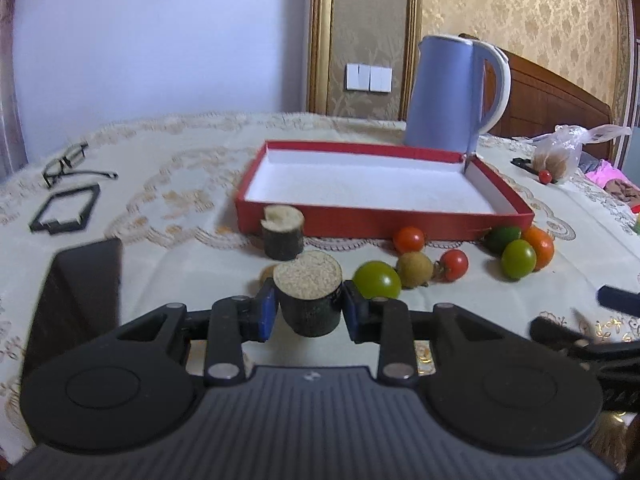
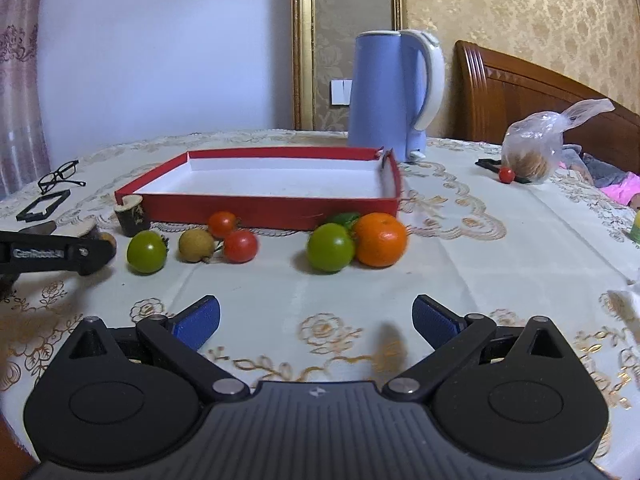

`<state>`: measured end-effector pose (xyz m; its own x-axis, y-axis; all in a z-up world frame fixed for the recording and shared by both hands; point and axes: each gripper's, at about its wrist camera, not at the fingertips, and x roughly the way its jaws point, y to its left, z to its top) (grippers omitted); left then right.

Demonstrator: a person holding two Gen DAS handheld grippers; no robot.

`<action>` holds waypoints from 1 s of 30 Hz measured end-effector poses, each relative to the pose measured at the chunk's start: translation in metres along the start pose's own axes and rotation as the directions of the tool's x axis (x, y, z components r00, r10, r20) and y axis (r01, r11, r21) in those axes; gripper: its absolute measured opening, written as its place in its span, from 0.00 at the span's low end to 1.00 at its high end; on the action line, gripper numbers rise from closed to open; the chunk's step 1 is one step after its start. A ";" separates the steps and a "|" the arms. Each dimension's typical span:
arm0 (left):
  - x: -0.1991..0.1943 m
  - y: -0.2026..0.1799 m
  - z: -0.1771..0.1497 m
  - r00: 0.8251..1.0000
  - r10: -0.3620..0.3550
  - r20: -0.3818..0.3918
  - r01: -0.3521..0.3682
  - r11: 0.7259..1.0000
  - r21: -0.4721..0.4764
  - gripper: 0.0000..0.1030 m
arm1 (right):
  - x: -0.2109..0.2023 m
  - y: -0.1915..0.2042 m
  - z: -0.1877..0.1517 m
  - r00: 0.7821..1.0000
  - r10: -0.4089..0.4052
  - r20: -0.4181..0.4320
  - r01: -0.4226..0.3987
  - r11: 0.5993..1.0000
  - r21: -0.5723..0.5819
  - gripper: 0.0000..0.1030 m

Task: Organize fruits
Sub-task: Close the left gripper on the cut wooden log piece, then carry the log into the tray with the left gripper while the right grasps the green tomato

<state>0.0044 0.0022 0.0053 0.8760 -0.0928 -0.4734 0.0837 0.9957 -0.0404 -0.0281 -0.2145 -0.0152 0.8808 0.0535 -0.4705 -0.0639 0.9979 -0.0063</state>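
My left gripper (image 1: 309, 314) is shut on a short dark-skinned cane piece (image 1: 310, 280) with a pale cut top, its blue pads pressing both sides. A second cane piece (image 1: 282, 236) stands just ahead, against the red tray (image 1: 384, 222), which is white inside. To the right lie a green tomato (image 1: 376, 280), a brown longan (image 1: 414, 269), two red tomatoes (image 1: 454, 265) and an orange (image 1: 540, 246). My right gripper (image 2: 316, 320) is open above bare tablecloth, short of a green tomato (image 2: 330, 247) and the orange (image 2: 380, 239).
A blue kettle (image 1: 444, 92) stands behind the tray. Glasses (image 1: 68, 164) and a black frame (image 1: 66, 210) lie at the far left, and a dark box (image 1: 80, 292) sits close on the left. A plastic bag (image 2: 532, 148) and a small red tomato (image 2: 506, 174) are at the right.
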 end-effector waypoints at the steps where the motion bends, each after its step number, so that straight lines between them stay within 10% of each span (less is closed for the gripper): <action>1: -0.001 0.001 0.001 1.000 0.005 -0.003 -0.005 1.000 0.002 0.30 | -0.002 -0.005 0.000 1.000 -0.005 0.006 0.005 1.000 -0.007 1.00; 14: 0.001 -0.001 -0.005 0.999 -0.010 -0.040 0.011 1.000 0.017 0.30 | 0.018 -0.026 0.026 1.000 -0.013 -0.011 0.012 0.997 -0.077 0.81; 18: 0.000 0.001 -0.005 0.999 -0.002 -0.037 0.003 1.000 0.017 0.30 | 0.024 -0.016 0.031 0.996 0.081 -0.046 -0.084 0.993 -0.080 0.57; 30: 0.002 0.003 -0.006 0.999 -0.003 -0.042 0.003 1.000 0.014 0.30 | 0.061 -0.009 0.036 0.983 0.129 -0.133 -0.135 0.990 -0.037 0.51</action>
<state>0.0033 0.0054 -0.0009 0.8549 -0.0955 -0.5099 0.0934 0.9952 -0.0297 0.0433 -0.2190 -0.0125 0.7951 0.1762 -0.5804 -0.1991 0.9797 0.0246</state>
